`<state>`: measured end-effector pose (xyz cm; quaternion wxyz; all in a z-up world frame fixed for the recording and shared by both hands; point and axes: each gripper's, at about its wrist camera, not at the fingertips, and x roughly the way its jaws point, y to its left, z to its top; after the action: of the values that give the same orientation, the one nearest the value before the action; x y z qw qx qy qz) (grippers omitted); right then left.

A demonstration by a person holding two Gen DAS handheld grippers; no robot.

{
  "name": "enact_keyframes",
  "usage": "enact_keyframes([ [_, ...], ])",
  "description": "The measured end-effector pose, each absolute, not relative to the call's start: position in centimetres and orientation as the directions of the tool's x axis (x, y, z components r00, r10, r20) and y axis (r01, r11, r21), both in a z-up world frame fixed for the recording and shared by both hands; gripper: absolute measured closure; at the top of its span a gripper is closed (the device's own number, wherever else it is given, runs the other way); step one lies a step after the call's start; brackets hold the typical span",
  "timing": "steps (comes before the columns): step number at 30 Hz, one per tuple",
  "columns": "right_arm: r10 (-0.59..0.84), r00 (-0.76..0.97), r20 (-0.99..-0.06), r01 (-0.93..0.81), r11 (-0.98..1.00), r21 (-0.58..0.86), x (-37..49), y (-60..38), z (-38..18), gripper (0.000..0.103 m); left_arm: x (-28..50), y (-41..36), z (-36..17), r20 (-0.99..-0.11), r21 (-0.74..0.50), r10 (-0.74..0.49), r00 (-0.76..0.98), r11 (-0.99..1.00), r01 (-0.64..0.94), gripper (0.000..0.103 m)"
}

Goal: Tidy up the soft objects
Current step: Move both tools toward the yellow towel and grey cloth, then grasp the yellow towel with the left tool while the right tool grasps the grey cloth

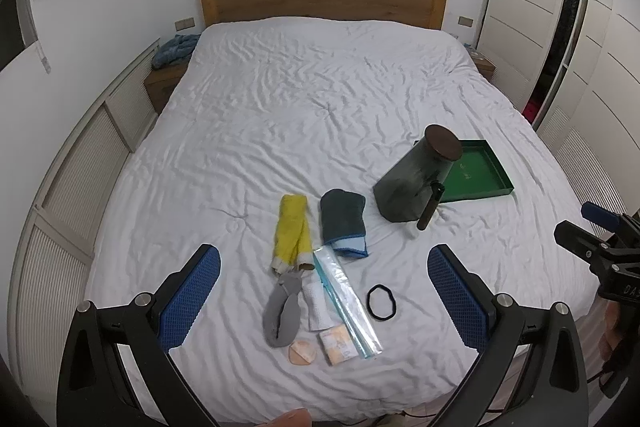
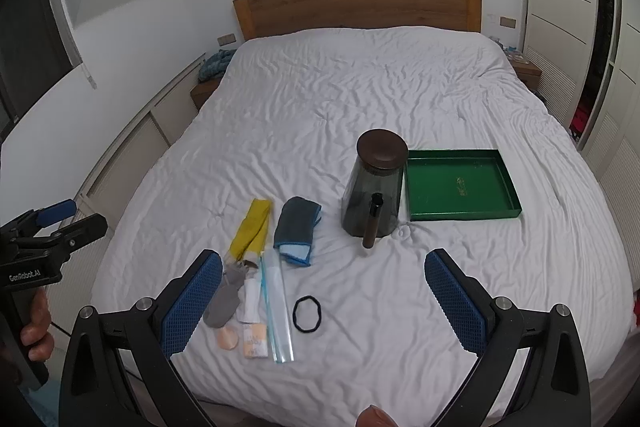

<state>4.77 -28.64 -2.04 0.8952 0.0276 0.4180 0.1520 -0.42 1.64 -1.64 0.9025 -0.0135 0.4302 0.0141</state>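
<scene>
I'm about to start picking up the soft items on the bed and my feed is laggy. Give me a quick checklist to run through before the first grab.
1. Left tool open and holding nothing: ok.
2. Right tool open and holding nothing: ok.
3. Green tray has nothing in it: ok.
4. Dark jar upright: cannot tell; it looks tilted in the left wrist view, straight in the right.
5. Yellow cloth and dark towel lying apart: ok.
6. Grey sock free of neighbours: not ok, its top meets the yellow cloth's end.
</scene>
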Motion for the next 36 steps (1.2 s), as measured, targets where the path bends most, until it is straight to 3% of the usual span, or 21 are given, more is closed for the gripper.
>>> enact_keyframes([
  [14, 0.303, 0.555, -0.775, -0.292, 0.943, 0.159, 7.0, -25.4, -5.3, 0.000, 1.0, 4.1, -5.5, -0.805, 0.007, 0.037, 0.591, 0.999, -0.053, 0.001],
  [36, 0.267, 0.485, -0.833, -0.320, 0.940, 0.115, 17.1, -16.6, -17.2, 0.000, 9.8, 6.9, -15.4, -0.842, -0.006, 0.016, 0.539, 0.999, -0.040, 0.001],
])
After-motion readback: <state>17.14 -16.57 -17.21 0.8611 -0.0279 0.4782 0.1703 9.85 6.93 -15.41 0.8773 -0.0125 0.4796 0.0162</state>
